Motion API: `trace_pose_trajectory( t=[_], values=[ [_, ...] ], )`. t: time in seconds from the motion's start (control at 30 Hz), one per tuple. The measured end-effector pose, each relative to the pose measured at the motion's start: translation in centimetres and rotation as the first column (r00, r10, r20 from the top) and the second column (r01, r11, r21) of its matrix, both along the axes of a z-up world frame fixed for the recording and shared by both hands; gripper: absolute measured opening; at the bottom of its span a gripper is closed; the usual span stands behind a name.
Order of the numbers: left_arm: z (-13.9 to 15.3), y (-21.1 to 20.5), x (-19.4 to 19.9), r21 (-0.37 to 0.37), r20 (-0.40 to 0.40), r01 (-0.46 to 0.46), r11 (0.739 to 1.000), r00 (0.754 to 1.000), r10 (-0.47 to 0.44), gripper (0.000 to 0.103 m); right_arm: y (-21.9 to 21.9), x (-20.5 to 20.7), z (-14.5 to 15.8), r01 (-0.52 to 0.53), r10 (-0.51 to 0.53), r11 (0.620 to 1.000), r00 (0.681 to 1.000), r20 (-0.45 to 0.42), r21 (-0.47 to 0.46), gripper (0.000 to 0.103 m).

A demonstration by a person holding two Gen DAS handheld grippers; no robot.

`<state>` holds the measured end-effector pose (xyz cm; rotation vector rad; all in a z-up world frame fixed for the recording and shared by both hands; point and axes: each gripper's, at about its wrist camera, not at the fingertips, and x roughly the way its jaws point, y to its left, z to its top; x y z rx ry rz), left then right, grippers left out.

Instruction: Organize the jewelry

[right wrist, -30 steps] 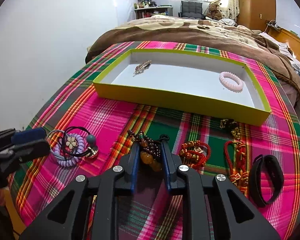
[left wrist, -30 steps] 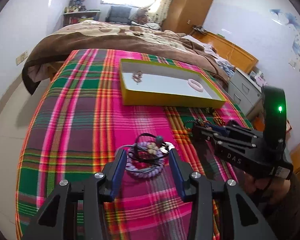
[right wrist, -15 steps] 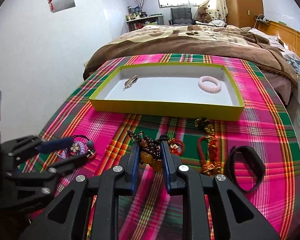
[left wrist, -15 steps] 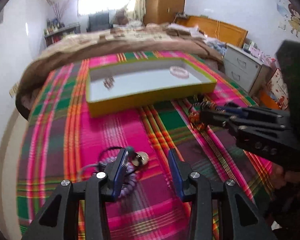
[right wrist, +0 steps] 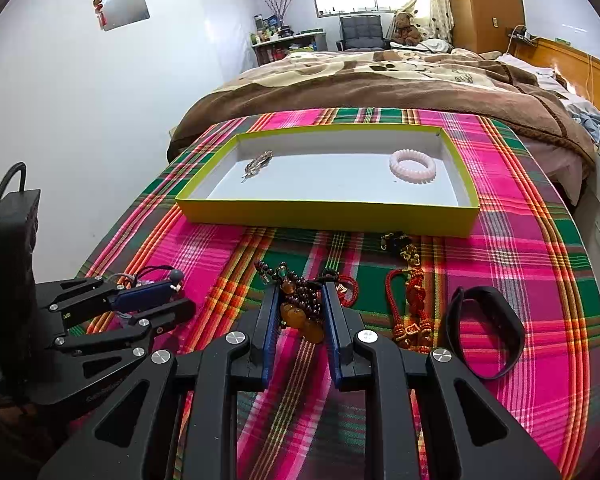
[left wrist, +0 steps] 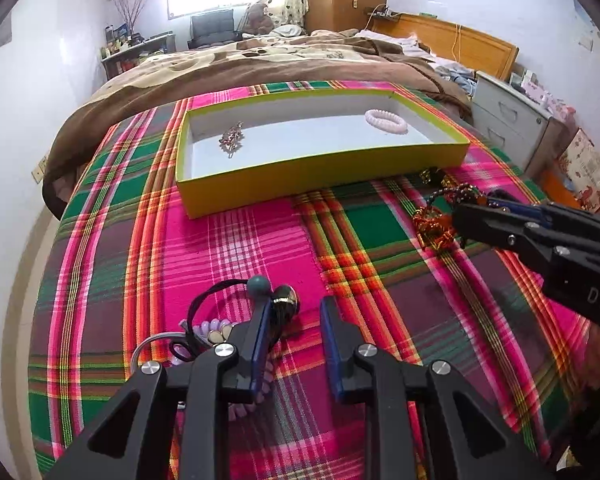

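The left gripper [left wrist: 294,336], jaws just narrowing, straddles the soft lilac coiled hair-tie bundle [left wrist: 216,330] on the plaid cloth [left wrist: 240,240] – seemingly off-centre – while the right gripper [right wrist: 300,320] clamps the limp brown-and-amber bead string [right wrist: 302,306] – best pinched mid-bundle.

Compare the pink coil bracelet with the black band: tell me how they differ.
The pink coil bracelet is pale and ribbed like a spiral cord; the black band is dark and smooth. The pink coil bracelet lies inside the yellow-green box, near its right end; the black band lies outside it on the plaid cloth. The pink coil bracelet is a neat round ring; the black band is a wider, uneven loop. Both are closed loops, and neither gripper touches them.
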<state>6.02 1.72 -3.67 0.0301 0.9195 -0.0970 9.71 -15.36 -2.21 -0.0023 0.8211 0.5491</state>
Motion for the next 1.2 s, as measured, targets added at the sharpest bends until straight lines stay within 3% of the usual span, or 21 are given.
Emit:
trace_pose_trajectory(
  t=[0.2, 0.3, 0.7, 1.2],
  values=[
    [0.0, 0.2, 0.2, -0.004, -0.001, -0.003, 1.0, 1.0, 0.003, 0.025, 0.1, 0.0, 0.0, 0.0, 0.0, 1.0, 1.0, 0.0, 0.004, 0.021],
    [0.0, 0.6, 0.3, -0.015, 0.0, -0.02, 1.0, 1.0, 0.02, 0.014, 0.1, -0.1, 0.0, -0.002, 0.002, 1.0, 1.0, 0.0, 0.003, 0.021],
    [0.8, 1.5, -0.4, -0.103, 0.048, -0.022, 0.994, 0.998, 0.027, 0.014, 0.0, -0.2, 0.0, 0.009, -0.009, 1.0, 1.0, 0.0, -0.001, 0.021],
    [4.8, 2.1, -1.1, -0.128, 0.145, -0.019, 0.992, 0.989, 0.038, 0.014, -1.2, -0.3, 1.9, 0.037, -0.037, 0.999, 0.999, 0.031, 0.018, 0.021]
  ],
)
